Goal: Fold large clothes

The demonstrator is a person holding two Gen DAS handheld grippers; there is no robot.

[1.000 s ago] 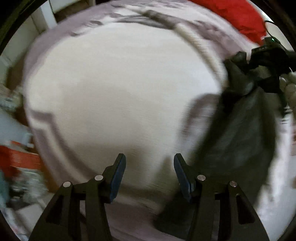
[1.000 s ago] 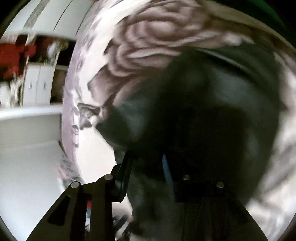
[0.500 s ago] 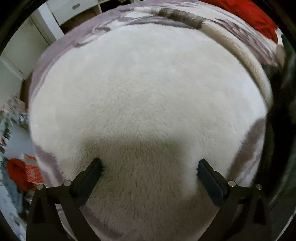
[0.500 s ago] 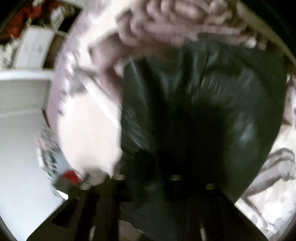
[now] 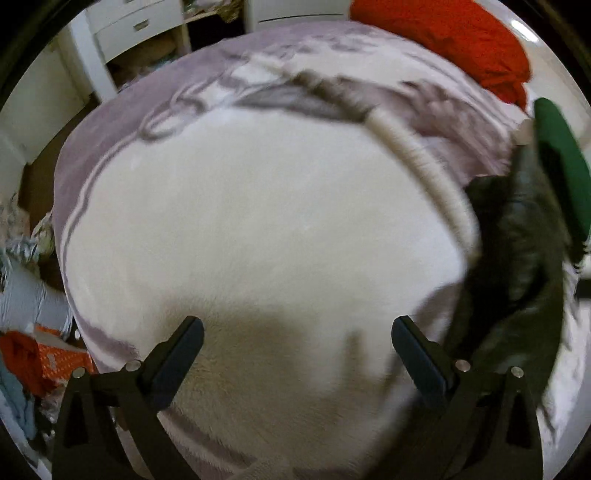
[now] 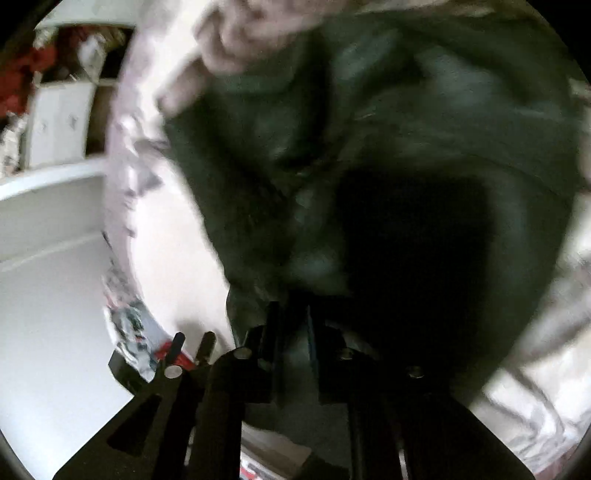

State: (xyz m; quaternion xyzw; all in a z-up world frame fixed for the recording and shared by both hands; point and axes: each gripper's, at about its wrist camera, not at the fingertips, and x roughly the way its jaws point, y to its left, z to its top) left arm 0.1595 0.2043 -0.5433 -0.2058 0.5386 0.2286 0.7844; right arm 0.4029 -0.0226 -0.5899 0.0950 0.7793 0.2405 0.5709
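Observation:
A dark green-black garment hangs bunched over the bed and fills most of the right wrist view. My right gripper is shut on a fold of it at its lower edge. The same garment shows at the right edge of the left wrist view. My left gripper is wide open and empty above the white fluffy blanket, to the left of the garment.
The blanket has a mauve patterned border. A red pillow lies at the bed's far right. White drawers stand beyond the bed. Clutter and an orange box lie on the floor at left.
My left gripper opened wide and pulled back a little, so more of the bed shows. The right gripper stayed shut on the dark garment, which swung within view.

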